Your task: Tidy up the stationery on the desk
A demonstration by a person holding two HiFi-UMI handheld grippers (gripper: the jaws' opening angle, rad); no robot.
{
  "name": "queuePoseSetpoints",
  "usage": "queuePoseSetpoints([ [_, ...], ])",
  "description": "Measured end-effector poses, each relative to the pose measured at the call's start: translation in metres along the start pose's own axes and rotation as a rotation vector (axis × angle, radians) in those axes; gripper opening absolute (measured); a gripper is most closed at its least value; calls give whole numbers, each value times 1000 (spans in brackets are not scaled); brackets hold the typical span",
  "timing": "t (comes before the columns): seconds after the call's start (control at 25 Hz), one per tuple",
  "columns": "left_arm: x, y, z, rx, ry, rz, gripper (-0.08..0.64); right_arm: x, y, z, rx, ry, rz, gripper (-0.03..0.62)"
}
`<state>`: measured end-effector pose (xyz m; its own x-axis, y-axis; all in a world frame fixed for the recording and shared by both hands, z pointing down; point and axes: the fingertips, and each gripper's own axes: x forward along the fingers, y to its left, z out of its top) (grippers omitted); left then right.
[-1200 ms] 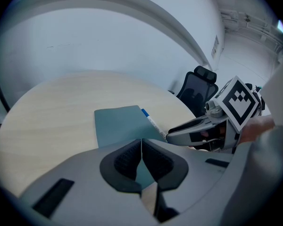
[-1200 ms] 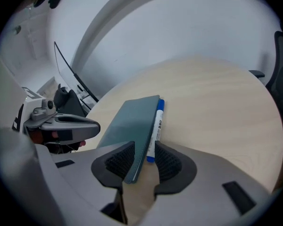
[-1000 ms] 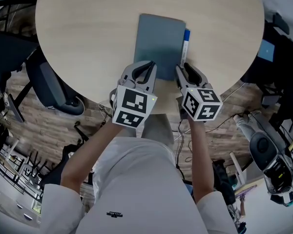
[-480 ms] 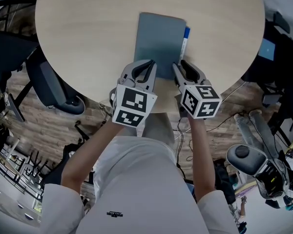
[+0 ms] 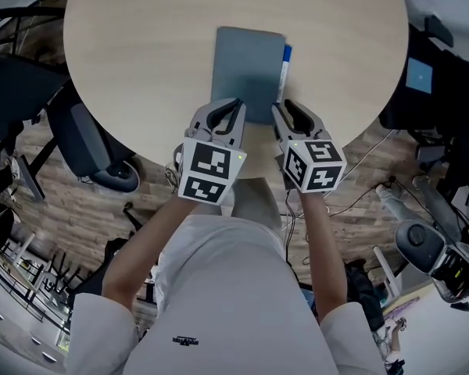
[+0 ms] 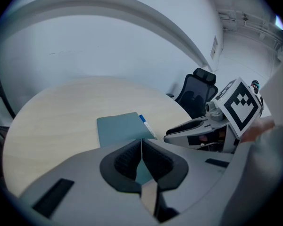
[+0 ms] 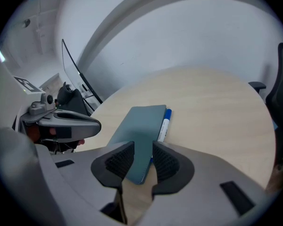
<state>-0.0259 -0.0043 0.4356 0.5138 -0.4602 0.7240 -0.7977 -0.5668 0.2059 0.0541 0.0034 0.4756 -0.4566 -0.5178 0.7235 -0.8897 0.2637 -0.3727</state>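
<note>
Notebook: long axis runs near-to-far on tabletop.
Pen: parallel, along its right edge.
Left tongs: clenched.
Right tongs: released.

Matt notebook, seemingly wood-grain desk

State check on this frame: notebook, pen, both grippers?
Notebook: closed, flat on the table.
Pen: blue cap on, lying along the notebook's right edge.
Left gripper: jaws together, at the notebook's near edge.
Right gripper: jaws apart, notebook's near corner between them.
</note>
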Motion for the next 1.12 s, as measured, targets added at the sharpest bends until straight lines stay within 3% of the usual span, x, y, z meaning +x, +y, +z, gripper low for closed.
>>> queuePoseSetpoints([
  [0.68, -100, -46, 28, -13, -95, 18, 25, -102, 54, 32, -121, -152, -12, 126],
  [0.88, -135, -59, 43, -28, -145, 8, 25, -138, 83, 48, -153, -210, -4, 124],
  [1.12, -179, -66, 65, -26, -236, 53, 25, -181, 117, 63, -187, -284, 19, 123],
])
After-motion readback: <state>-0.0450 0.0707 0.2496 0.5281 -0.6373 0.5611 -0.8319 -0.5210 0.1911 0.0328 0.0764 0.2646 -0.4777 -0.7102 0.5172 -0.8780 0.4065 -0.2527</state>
